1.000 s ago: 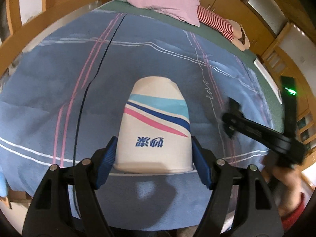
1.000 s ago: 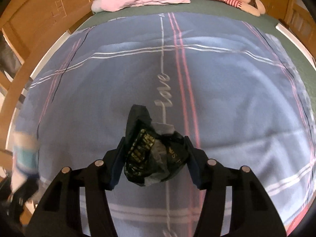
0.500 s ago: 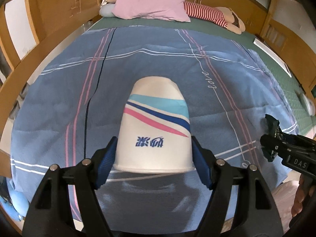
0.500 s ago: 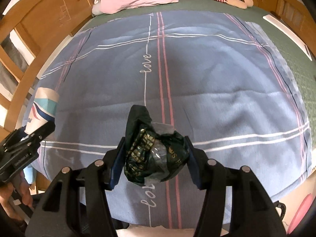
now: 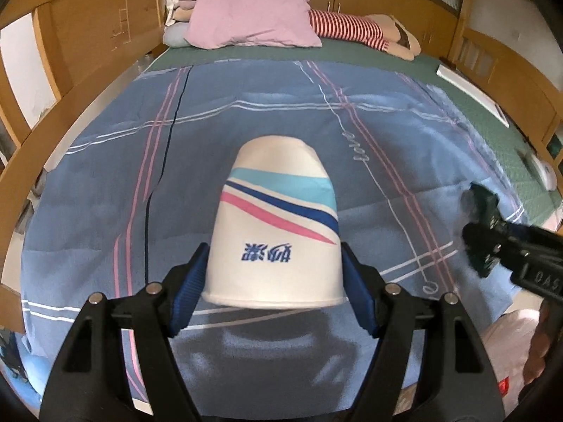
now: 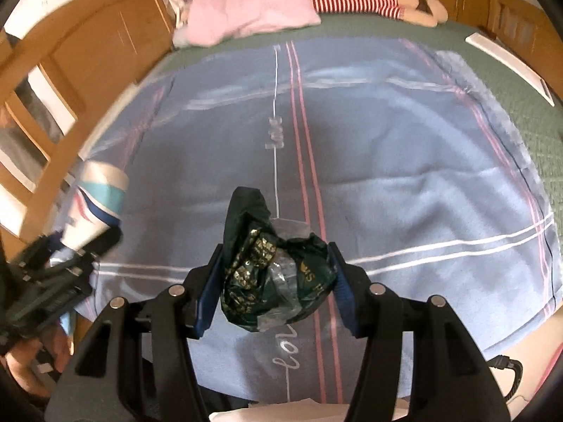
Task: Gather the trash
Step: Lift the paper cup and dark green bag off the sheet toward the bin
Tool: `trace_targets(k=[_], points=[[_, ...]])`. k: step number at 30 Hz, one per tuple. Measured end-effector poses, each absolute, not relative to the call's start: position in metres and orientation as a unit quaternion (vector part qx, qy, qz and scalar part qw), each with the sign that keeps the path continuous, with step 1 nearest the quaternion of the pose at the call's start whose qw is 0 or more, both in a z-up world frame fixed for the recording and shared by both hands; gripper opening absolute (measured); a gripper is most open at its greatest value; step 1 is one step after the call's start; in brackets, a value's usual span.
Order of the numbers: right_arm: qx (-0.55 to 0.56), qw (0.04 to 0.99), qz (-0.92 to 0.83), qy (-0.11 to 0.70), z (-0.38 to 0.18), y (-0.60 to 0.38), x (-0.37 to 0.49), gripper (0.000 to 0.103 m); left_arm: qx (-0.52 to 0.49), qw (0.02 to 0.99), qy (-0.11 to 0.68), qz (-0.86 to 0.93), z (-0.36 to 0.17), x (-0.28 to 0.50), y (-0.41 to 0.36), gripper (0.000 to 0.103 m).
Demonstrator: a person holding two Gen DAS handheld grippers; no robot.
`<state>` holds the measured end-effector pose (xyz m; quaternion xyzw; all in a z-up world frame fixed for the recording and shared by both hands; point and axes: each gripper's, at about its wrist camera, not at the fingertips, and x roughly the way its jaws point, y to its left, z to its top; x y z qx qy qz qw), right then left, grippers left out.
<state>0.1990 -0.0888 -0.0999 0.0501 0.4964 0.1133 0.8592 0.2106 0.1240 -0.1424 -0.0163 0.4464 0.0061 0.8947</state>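
A white paper cup point(image 5: 276, 225) with teal, navy and pink stripes sits upside down between the blue pads of my left gripper point(image 5: 273, 281), which is shut on it above the blue bedspread point(image 5: 105, 193). My right gripper point(image 6: 274, 281) is shut on a crumpled dark green wrapper point(image 6: 271, 263) with gold print and clear film. Each gripper shows in the other's view: the wrapper point(image 5: 482, 225) at the right edge, the cup point(image 6: 96, 204) at the left edge.
A pink pillow point(image 5: 250, 19) and a striped stuffed toy point(image 5: 352, 30) lie at the head of the bed on a green sheet point(image 5: 492, 130). Wooden bed rails point(image 5: 42, 70) run along both sides. A pale pink bag point(image 5: 510, 337) shows low on the right past the bed's edge.
Both grippers have pulled back toward the foot of the bed, each keeping its load. The right gripper has shifted in the left wrist view, and the cup has come closer in the right wrist view.
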Motion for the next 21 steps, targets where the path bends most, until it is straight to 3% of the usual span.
trace_targets(k=[10, 21], points=[[0.059, 0.839, 0.100, 0.532, -0.120, -0.091, 0.198, 0.056, -0.028, 0.888, 0.459, 0.005, -0.147, 0.211, 0.130, 0.072], [0.075, 0.845, 0.103, 0.519, -0.130, -0.089, 0.196, 0.056, -0.032, 0.887, 0.461, 0.003, -0.148, 0.213, 0.129, 0.072]])
